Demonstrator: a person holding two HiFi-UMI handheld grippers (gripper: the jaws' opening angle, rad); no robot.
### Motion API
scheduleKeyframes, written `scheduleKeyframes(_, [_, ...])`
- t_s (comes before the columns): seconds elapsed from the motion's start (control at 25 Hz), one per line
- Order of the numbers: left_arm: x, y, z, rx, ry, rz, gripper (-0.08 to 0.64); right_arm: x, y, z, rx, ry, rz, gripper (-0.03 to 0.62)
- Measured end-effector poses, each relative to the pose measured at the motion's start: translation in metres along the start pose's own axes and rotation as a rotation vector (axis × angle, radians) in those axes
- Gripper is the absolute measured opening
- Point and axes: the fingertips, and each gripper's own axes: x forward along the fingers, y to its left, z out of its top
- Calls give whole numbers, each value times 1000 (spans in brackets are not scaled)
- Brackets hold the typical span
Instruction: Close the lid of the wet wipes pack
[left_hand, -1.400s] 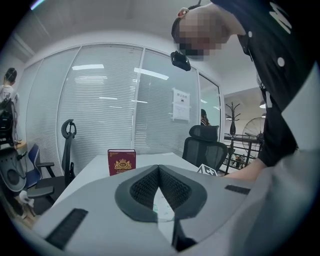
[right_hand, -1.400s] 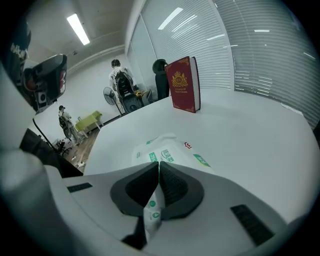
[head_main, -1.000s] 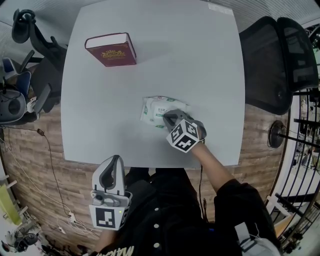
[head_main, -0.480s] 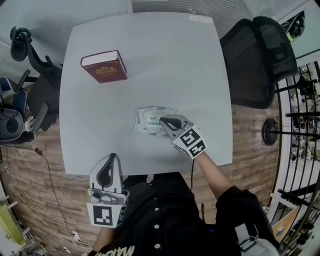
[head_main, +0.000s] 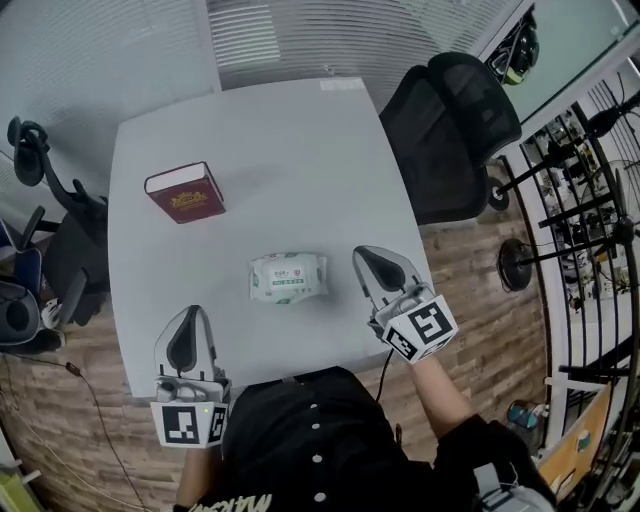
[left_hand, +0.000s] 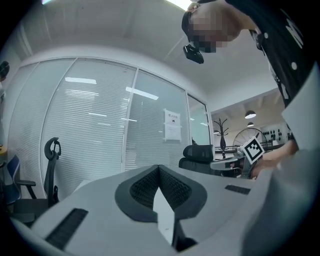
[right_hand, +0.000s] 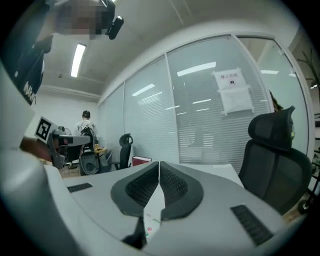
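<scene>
The white and green wet wipes pack (head_main: 288, 277) lies flat on the grey table (head_main: 280, 140), and its lid looks flat against the top. My right gripper (head_main: 366, 260) hovers to the right of the pack, apart from it, jaws shut with nothing between them. The left gripper (head_main: 189, 320) is raised at the table's near left edge, also shut and empty. In the right gripper view the shut tips (right_hand: 159, 164) point level across the table, and a sliver of the pack (right_hand: 149, 226) shows low between the fingers. The left gripper view has its tips (left_hand: 159, 167) meeting over the tabletop.
A dark red book (head_main: 185, 192) lies at the table's far left, also seen as the book (right_hand: 141, 160) beyond my right fingers. A black office chair (head_main: 448, 125) stands at the right side, another chair (head_main: 40, 190) at the left. Glass walls with blinds lie beyond.
My right gripper has lifted off the wipes pack and drawn back to its right. The left gripper has risen a little. The pack now lies uncovered.
</scene>
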Motion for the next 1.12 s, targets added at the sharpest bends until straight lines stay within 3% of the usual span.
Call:
scheduleKeyframes(0.28, [2, 13, 23, 39, -54, 1, 6, -57, -17, 55, -4, -165, -189, 31])
scheduleKeyframes(0.56, [-7, 36, 38, 31, -93, 49, 6, -96, -29, 67, -14, -229, -285, 31])
scheduleKeyframes(0.88, [-23, 50, 46, 46, -87, 95, 6, -117, -31, 88, -35, -308, -344, 31])
scheduleKeyframes(1.12, [-27, 50, 47, 56, -80, 99, 6, -119, -24, 85, -27, -317, -339, 31])
